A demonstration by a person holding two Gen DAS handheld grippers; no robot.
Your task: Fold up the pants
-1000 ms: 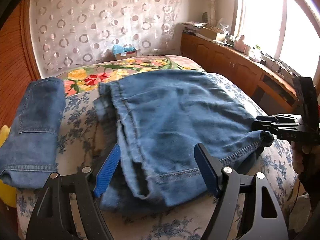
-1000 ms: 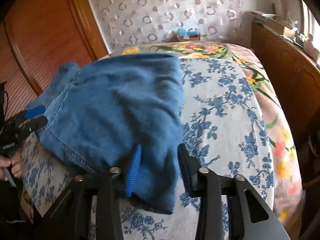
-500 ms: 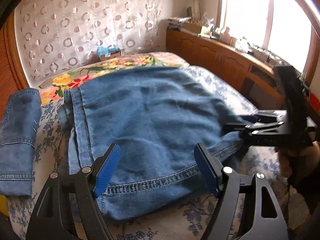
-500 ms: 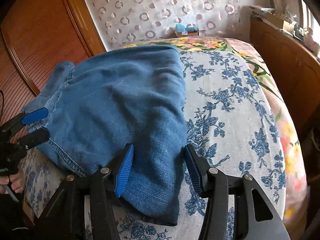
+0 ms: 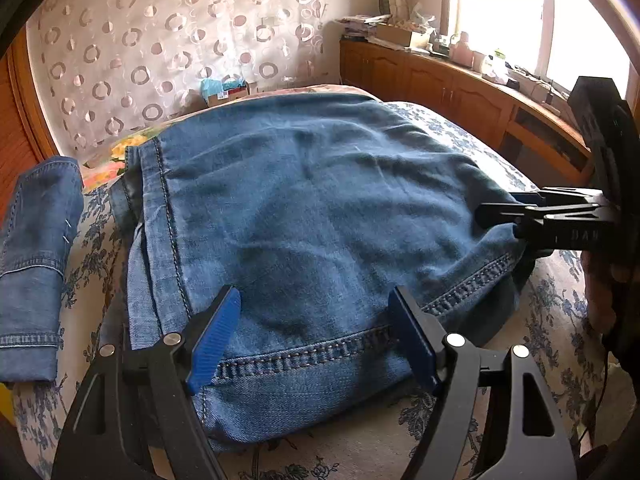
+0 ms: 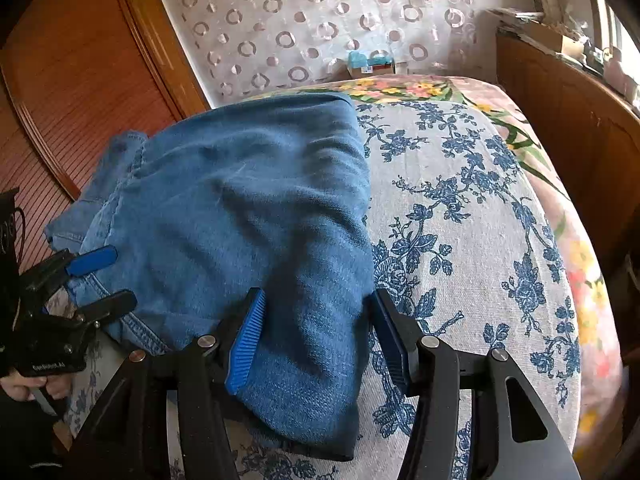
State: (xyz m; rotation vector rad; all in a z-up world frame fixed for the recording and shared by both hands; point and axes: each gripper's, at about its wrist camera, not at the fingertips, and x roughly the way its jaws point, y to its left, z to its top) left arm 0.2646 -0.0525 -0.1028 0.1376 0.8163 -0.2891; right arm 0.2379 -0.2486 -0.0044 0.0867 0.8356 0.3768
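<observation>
Blue jeans lie folded flat on the bed's floral sheet. In the left wrist view, my left gripper is open, wide over the stitched hem at the near edge, pads clear of the cloth. It also shows in the right wrist view as the left gripper straddling that hem. My right gripper straddles the jeans' near right corner. Its jaws are opening, and the denim lies loose between them. The left wrist view shows the right gripper at that corner.
A second folded pair of jeans lies at the bed's left edge. Wooden cabinets run along the right under a bright window. A small box sits at the head. A wooden wardrobe stands left. A person's hand holds the left gripper.
My left gripper has come lower and nearer over the jeans' hem, and the cloth now lies flatter. The right jaws have widened around the corner.
</observation>
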